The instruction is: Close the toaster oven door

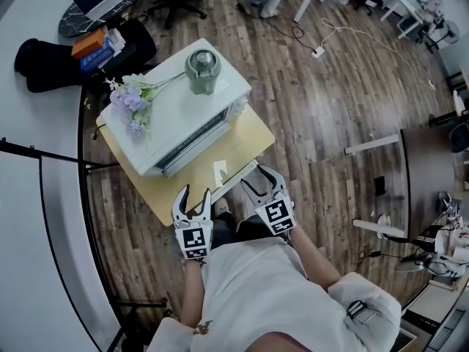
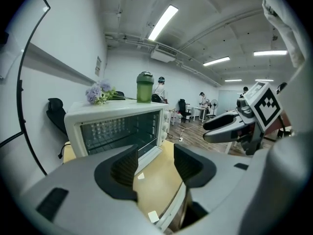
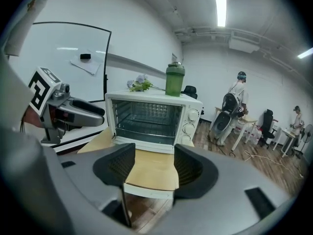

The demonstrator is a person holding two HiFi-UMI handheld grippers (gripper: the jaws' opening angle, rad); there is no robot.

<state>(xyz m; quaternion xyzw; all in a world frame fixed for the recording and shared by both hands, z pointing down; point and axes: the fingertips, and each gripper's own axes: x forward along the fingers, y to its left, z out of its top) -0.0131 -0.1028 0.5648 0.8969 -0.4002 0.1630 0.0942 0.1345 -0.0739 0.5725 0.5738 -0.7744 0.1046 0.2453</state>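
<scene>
Since the left tool [image 1: 195,194] and right tool [image 1: 261,182] are both open and empty, shoving the oven door [image 1: 192,144] hard could topple the bottle [image 1: 203,70].

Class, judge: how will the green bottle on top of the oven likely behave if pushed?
The green bottle stands upright, taller than wide, on the smooth-topped oven, so it may slide or tip. It looks rigid, probably plastic.

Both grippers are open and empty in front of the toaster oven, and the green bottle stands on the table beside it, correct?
No. The green bottle stands on top of the toaster oven, beside the flowers, not on the table; the right gripper view shows it. The left gripper and right gripper are open and empty in front of it.
</scene>
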